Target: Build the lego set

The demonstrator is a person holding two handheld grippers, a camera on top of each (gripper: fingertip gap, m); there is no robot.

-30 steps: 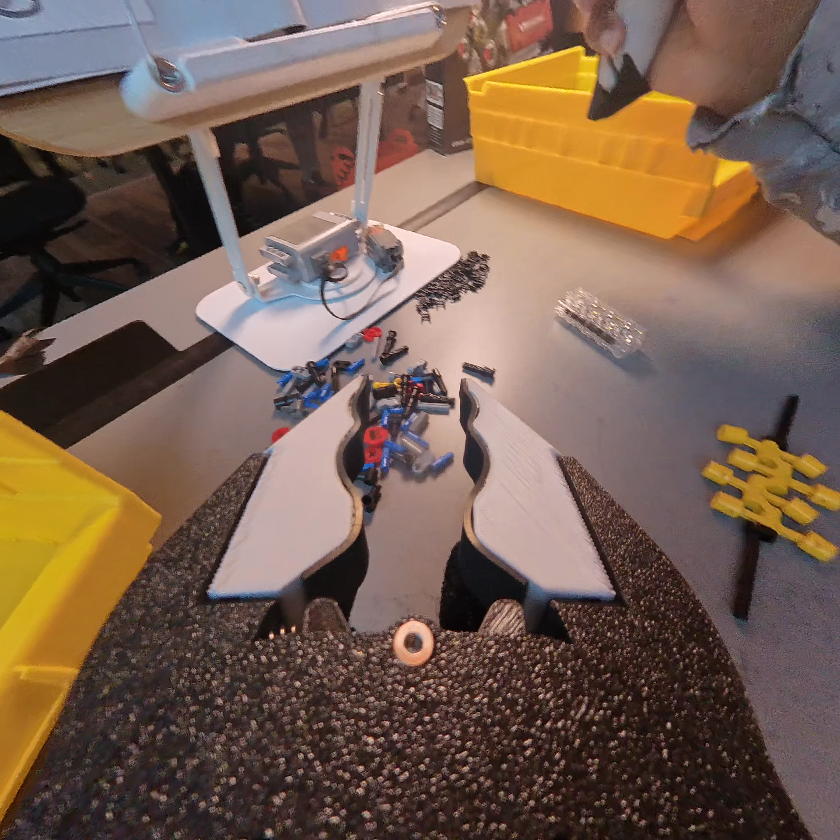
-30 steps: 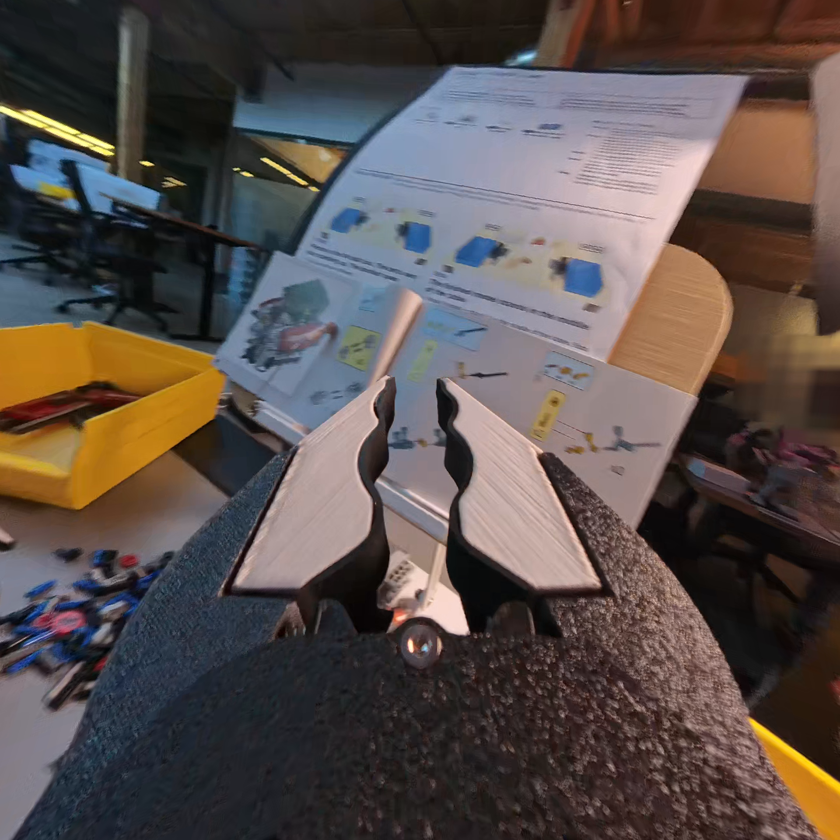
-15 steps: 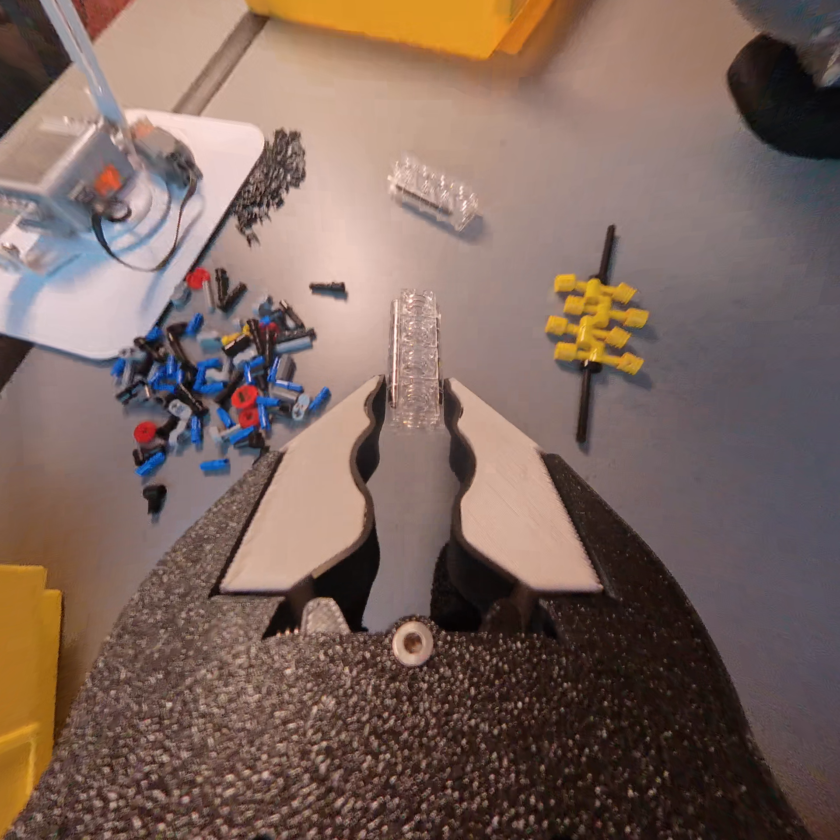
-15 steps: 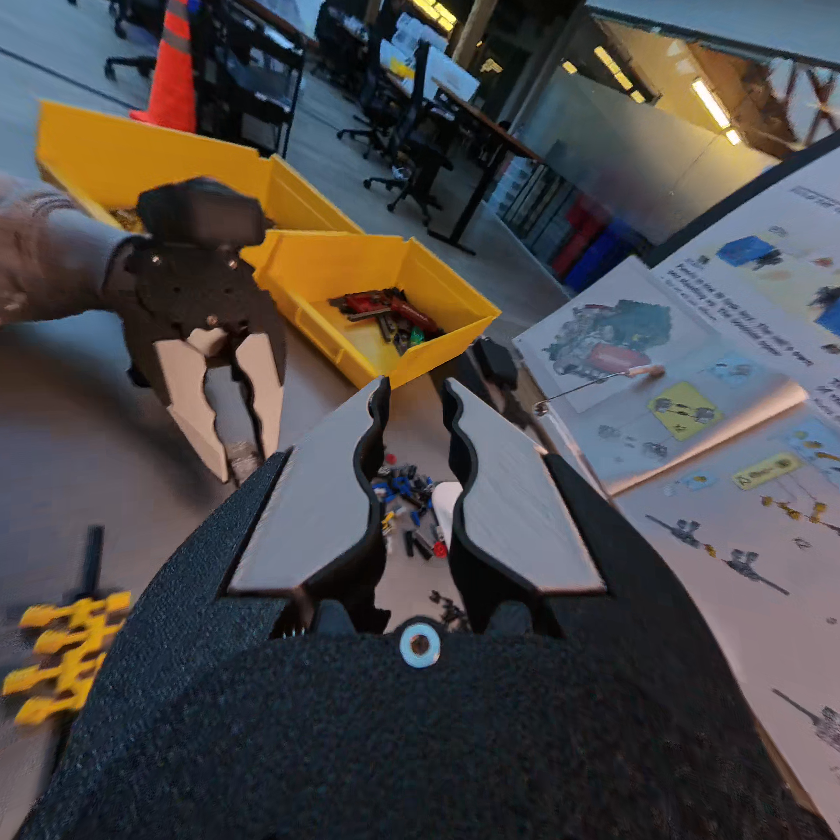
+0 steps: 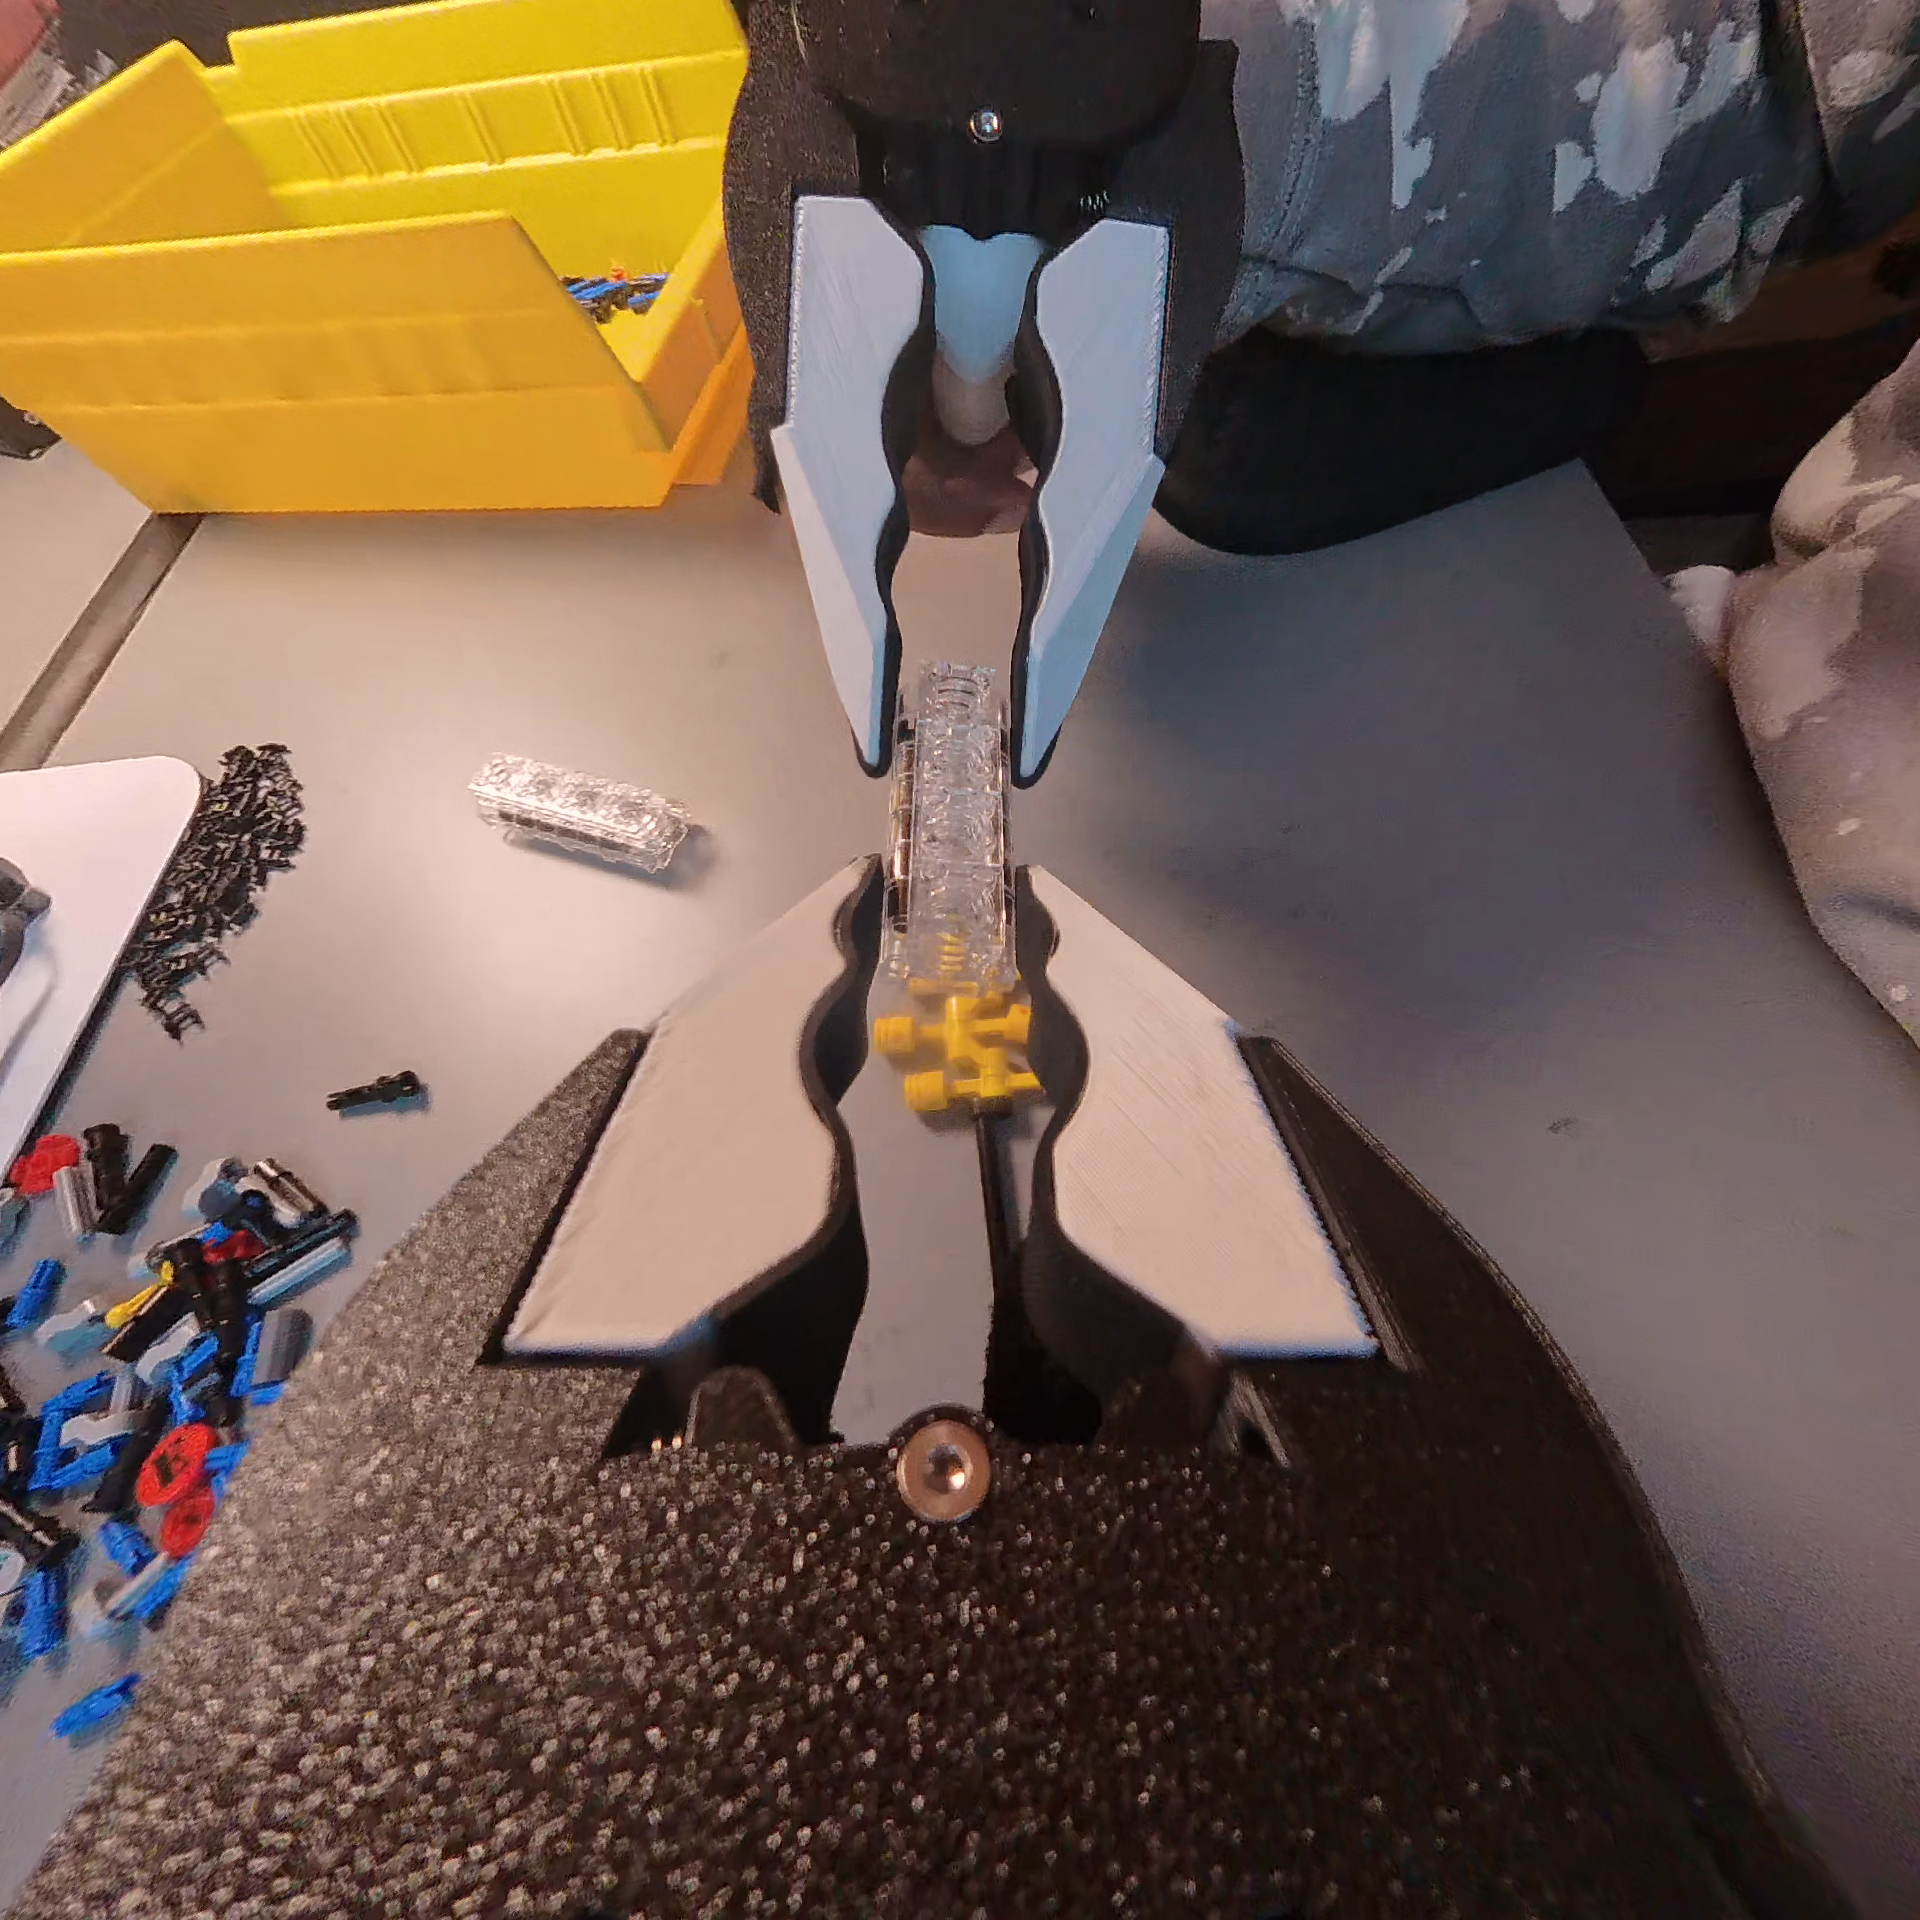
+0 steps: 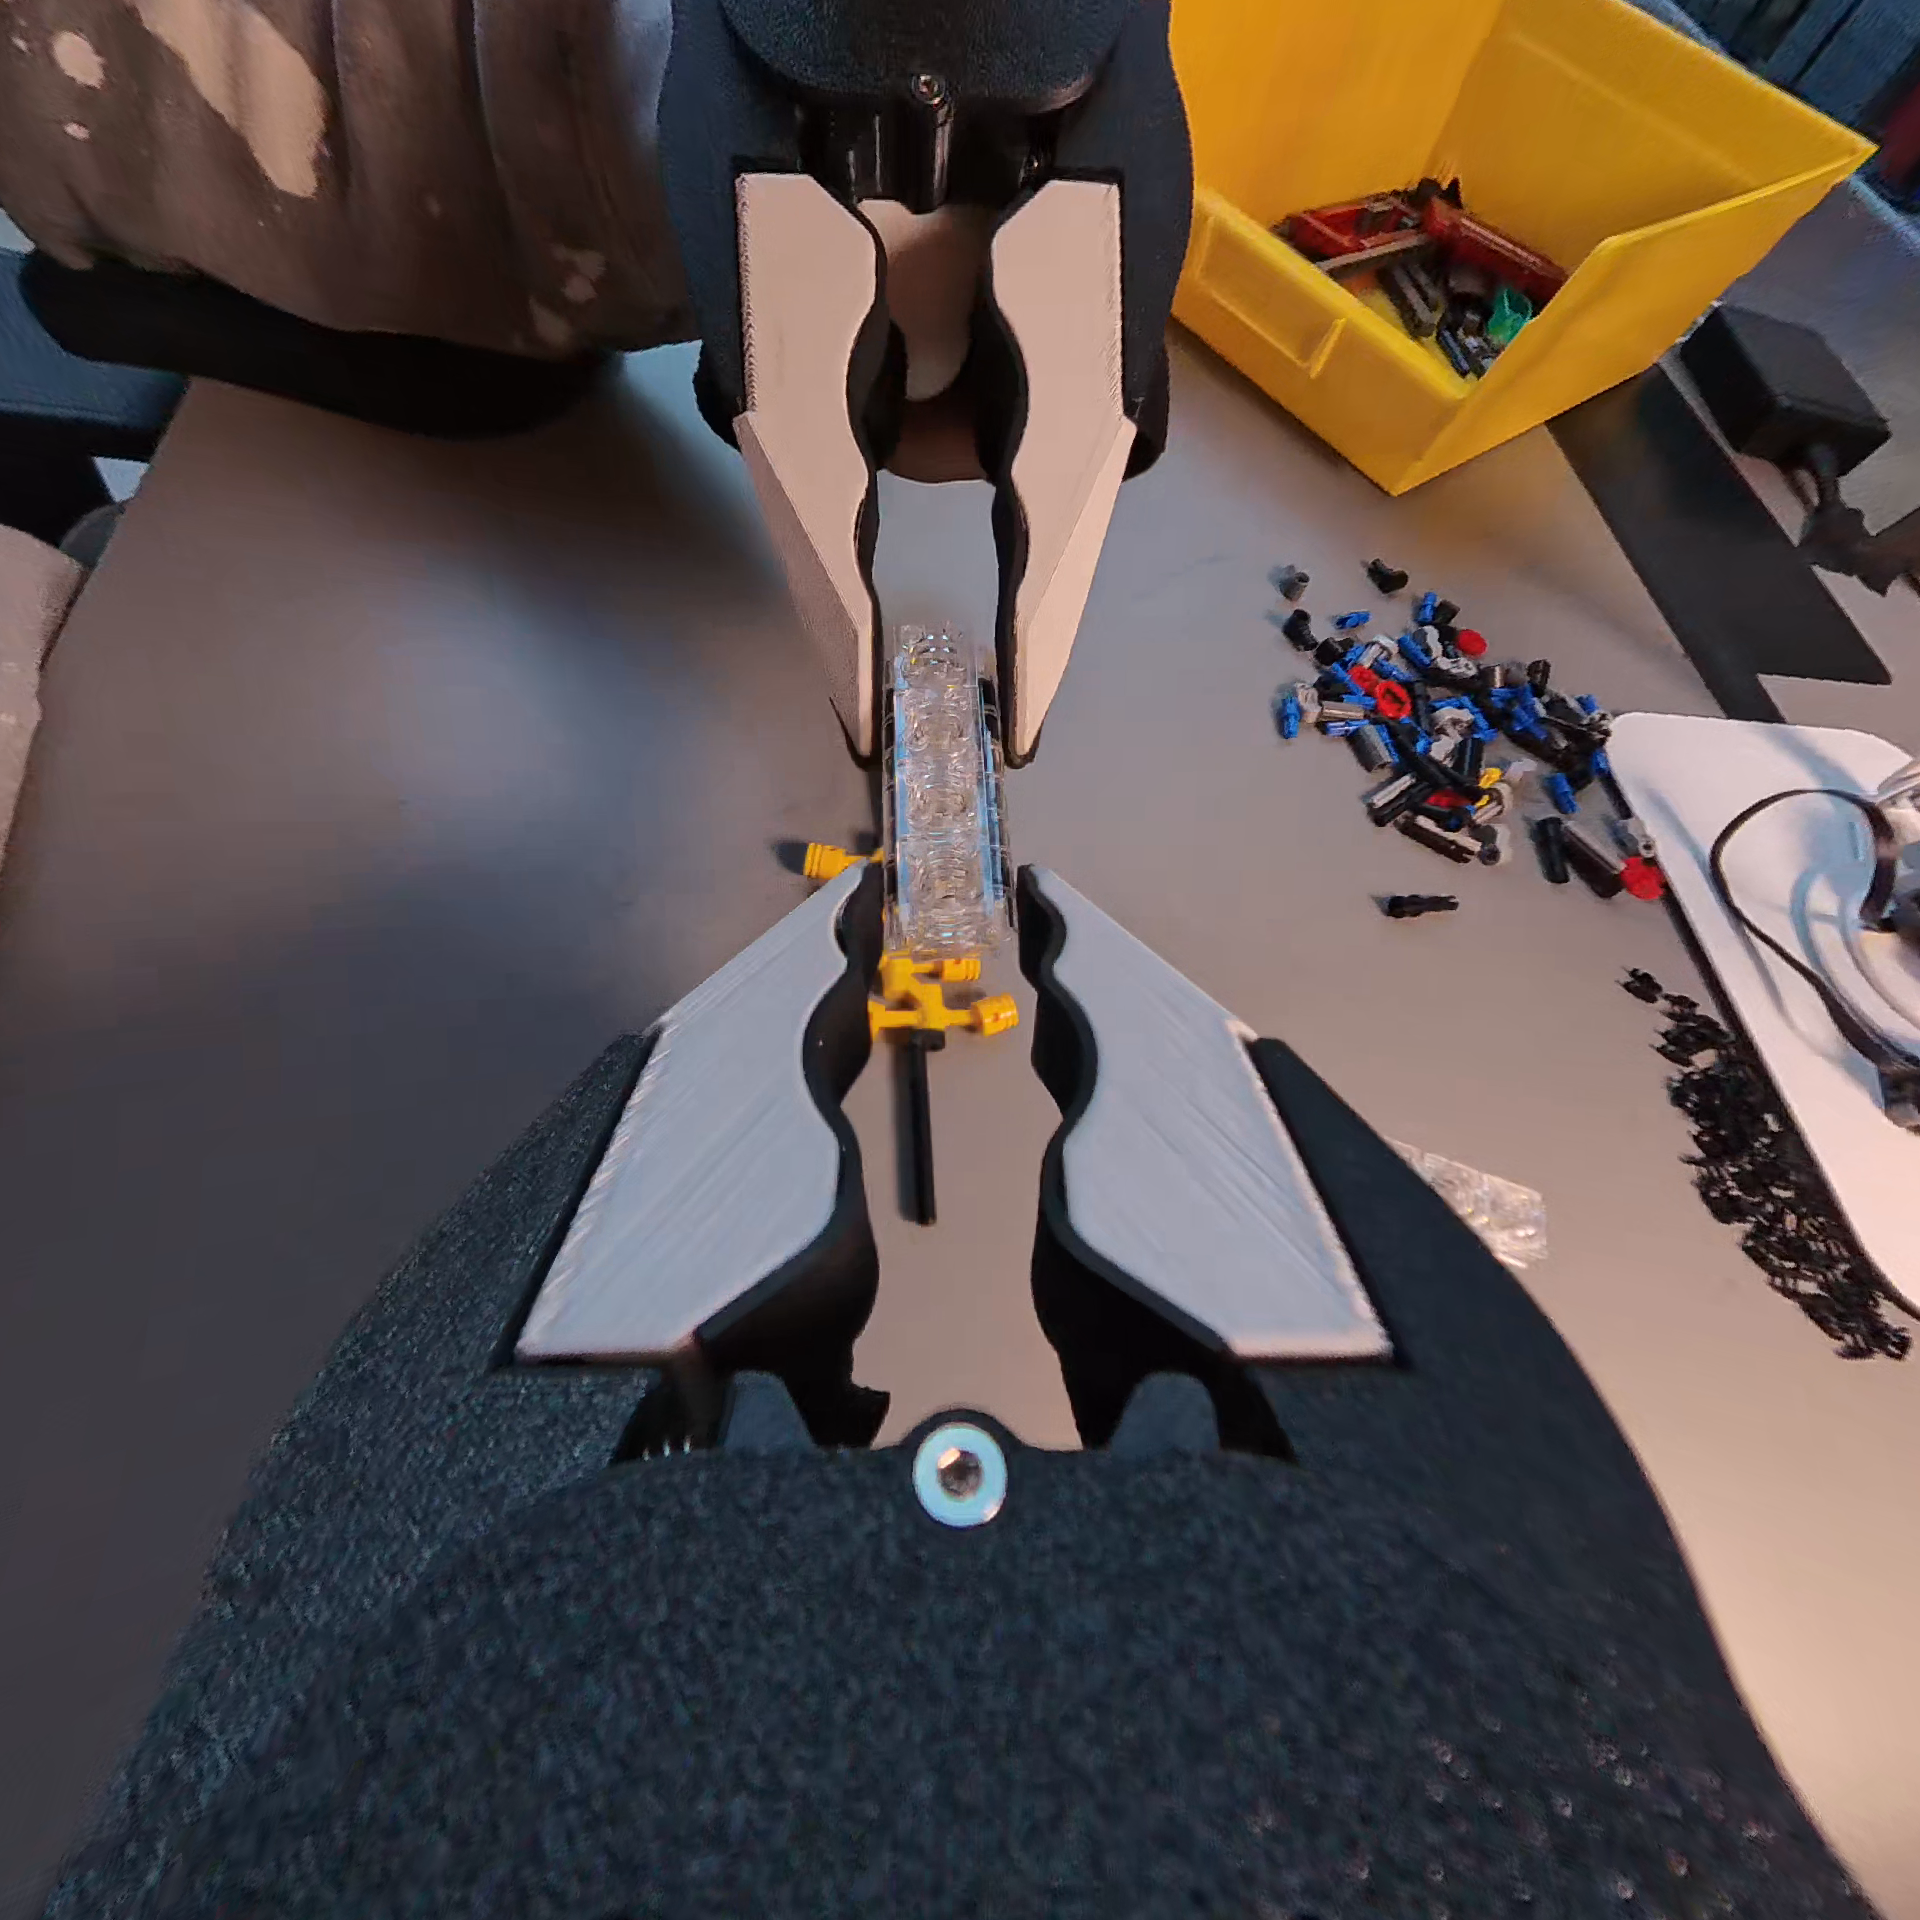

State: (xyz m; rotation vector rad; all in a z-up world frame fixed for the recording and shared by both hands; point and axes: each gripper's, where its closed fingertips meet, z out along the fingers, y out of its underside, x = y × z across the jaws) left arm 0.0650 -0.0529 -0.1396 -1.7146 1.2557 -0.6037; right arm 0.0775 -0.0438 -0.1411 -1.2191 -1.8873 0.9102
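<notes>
A clear studded block [image 5: 951, 821] hangs lengthwise between my two grippers, which face each other above the grey table. My left gripper [image 5: 951, 883] is shut on its near end; it also shows in the right wrist view [image 6: 938, 727]. My right gripper [image 6: 943, 883] has its pads against the block's [image 6: 943, 800] other end and is shut on it; the left wrist view shows it opposite [image 5: 948, 758]. Right under the block lies a yellow piston assembly [image 5: 956, 1049] on a black axle [image 6: 917, 1132], partly hidden by the block.
A second clear block [image 5: 582, 816] lies to the left. A pile of small blue, black and red parts [image 6: 1444, 727], a heap of black pins [image 5: 223, 862] and a white base plate [image 6: 1766, 831] sit beside it. Yellow bins [image 5: 364, 343] stand at the table edge. A person's sleeve [image 5: 1507, 156] is behind. My two grippers' fingertips are within a few centimetres of each other. Both grippers' tips are roughly 30 cm from the white base plate [image 6: 1766, 831].
My left gripper picked up the clear block and carried it right, over the yellow assembly. My right gripper swung down from the instruction pages and took the block's other end.
</notes>
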